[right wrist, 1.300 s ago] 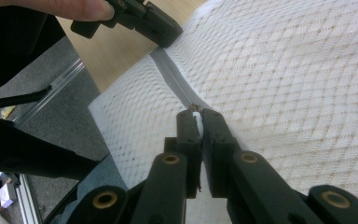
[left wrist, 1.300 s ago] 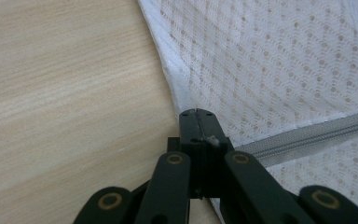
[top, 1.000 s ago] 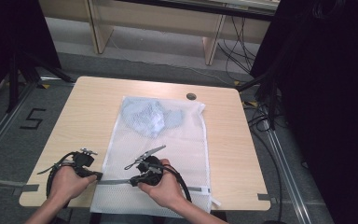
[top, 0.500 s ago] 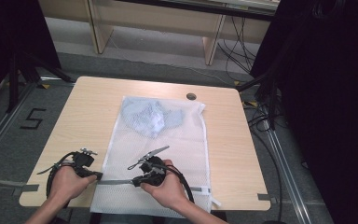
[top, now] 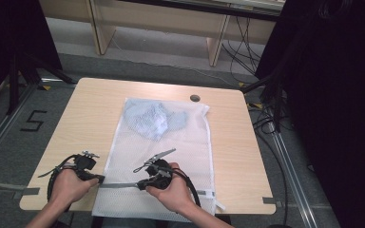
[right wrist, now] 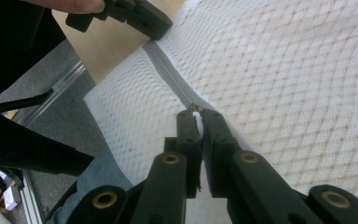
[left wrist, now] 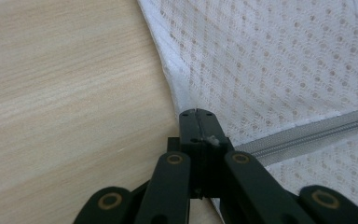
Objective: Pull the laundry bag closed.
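Observation:
A white mesh laundry bag (top: 180, 147) lies flat on the wooden table (top: 90, 109), with a light blue garment (top: 154, 118) inside its far end. A grey zipper (top: 119, 185) runs across the bag near the table's front edge. My left gripper (top: 99, 179) is shut on the bag's left edge (left wrist: 186, 100), where the zipper (left wrist: 307, 135) ends. My right gripper (top: 141, 185) is shut on the zipper pull (right wrist: 196, 109), a short way along the zipper (right wrist: 168, 70) from the left gripper (right wrist: 135, 16).
A round cable hole (top: 195, 98) sits in the table's far edge. The bag's near end hangs over the front edge toward the person's lap (right wrist: 98, 177). Cables and dark stands (top: 275, 85) are on the floor at the right.
The right gripper has shifted slightly to the right along the zipper. The left gripper has stayed in place on the bag's edge.

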`<state>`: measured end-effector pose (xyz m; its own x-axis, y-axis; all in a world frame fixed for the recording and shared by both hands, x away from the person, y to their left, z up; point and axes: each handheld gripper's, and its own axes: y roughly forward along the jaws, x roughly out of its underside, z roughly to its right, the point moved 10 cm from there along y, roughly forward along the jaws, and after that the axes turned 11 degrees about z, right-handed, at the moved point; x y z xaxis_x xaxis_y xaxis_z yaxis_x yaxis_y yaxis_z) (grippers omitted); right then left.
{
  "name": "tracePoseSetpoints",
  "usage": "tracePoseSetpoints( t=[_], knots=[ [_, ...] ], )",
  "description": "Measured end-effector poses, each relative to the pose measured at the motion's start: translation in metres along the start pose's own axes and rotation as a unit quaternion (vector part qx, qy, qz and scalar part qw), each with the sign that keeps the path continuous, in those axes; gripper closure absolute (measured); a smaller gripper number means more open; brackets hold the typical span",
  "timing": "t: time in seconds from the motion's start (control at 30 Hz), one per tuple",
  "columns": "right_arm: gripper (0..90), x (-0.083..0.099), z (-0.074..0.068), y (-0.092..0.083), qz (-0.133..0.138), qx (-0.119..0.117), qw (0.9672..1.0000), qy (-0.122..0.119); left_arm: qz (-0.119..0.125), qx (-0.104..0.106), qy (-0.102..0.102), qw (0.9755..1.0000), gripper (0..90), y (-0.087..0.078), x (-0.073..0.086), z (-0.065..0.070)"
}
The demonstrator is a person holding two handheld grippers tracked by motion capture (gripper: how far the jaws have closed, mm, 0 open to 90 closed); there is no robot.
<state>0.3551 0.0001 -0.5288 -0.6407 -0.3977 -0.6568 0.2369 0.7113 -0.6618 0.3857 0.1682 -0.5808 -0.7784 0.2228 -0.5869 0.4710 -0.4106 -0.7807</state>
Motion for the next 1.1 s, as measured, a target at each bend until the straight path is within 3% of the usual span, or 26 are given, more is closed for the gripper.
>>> tracePoseSetpoints(
  t=[0.57,0.63,0.67,0.77,0.8,1.1],
  knots=[
    [87.1,0.005,0.006,-0.008,-0.003,0.013,0.9999,0.009,0.002,0.000,-0.002,1.0000,90.0,0.000,0.000,0.000],
    [87.1,0.005,0.007,-0.009,0.000,0.007,1.0000,0.002,0.006,-0.001,-0.020,0.9998,90.0,0.001,0.000,0.003],
    [87.1,0.005,0.007,-0.009,0.000,0.007,1.0000,0.007,0.002,0.000,0.001,1.0000,90.0,0.000,0.000,0.000],
    [87.1,0.006,0.010,-0.011,-0.004,0.021,0.9996,0.016,0.002,0.000,-0.001,1.0000,90.0,0.000,0.000,0.000],
    [87.1,0.005,0.010,-0.010,0.002,0.009,0.9999,0.006,0.001,0.001,-0.001,1.0000,90.0,0.000,0.000,0.000],
    [87.1,0.008,0.014,-0.013,-0.001,0.015,0.9998,0.015,0.003,0.000,0.000,1.0000,90.0,0.000,0.000,0.000]
  ],
)
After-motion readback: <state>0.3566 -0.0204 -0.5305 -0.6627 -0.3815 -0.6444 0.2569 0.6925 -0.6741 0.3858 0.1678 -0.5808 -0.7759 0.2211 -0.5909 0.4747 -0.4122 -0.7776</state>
